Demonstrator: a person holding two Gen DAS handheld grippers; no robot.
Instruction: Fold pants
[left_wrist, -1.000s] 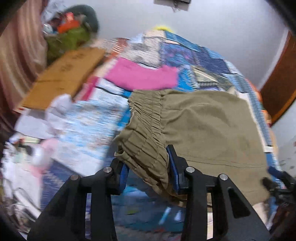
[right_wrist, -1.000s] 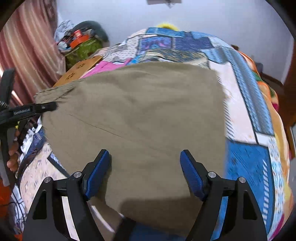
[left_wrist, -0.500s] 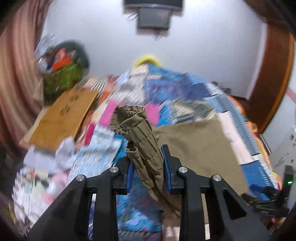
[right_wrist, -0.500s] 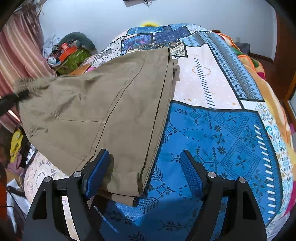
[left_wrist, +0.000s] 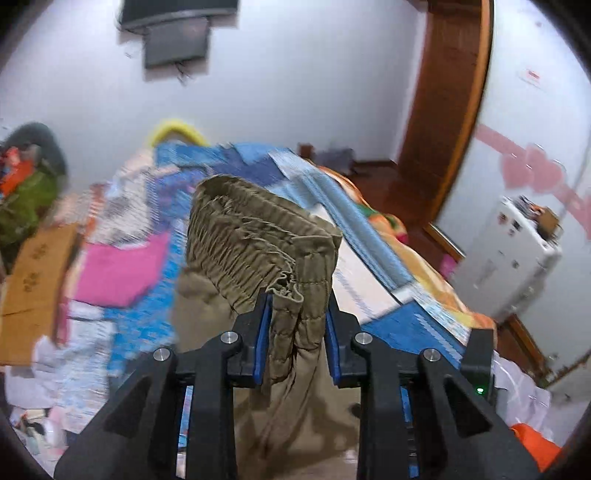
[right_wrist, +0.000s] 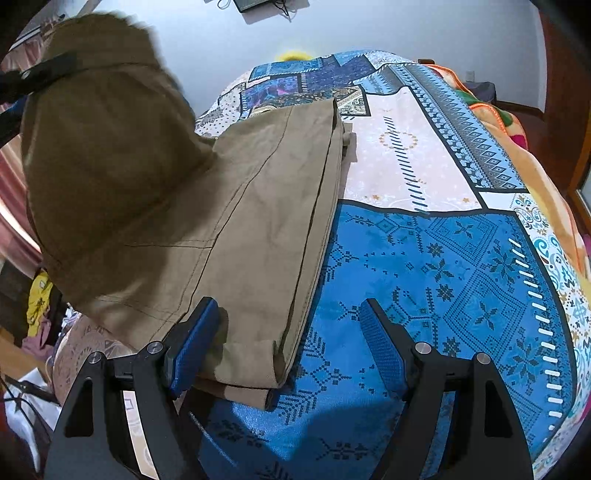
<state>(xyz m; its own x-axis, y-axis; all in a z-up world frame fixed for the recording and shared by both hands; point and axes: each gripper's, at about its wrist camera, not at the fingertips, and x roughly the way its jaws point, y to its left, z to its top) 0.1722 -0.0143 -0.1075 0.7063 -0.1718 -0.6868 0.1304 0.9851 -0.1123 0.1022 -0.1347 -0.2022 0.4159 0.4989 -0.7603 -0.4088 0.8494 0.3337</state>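
The olive-khaki pants (right_wrist: 258, 221) lie along the left side of the patterned bed, legs stacked, hems near my right gripper. My left gripper (left_wrist: 295, 314) is shut on the gathered elastic waistband (left_wrist: 255, 236) and holds it raised above the bed; the fabric hangs down between its blue pads. In the right wrist view the lifted waist end (right_wrist: 99, 147) arches up at the left, with the left gripper's finger on it. My right gripper (right_wrist: 288, 339) is open and empty, low over the hem end, its left pad (right_wrist: 192, 347) over the cloth.
A blue and cream patchwork bedspread (right_wrist: 443, 258) covers the bed. A pink garment (left_wrist: 118, 269) and a cardboard sheet (left_wrist: 33, 280) lie at the bed's left. An orange blanket (right_wrist: 509, 122) lies along the right edge. A white appliance (left_wrist: 506, 258) and wooden door frame (left_wrist: 450, 110) stand right.
My left gripper closed on the waistband and lifted it high, swinging toward the right over the legs. The pants' upper half rose off the bed. My right gripper stayed open near the hems.
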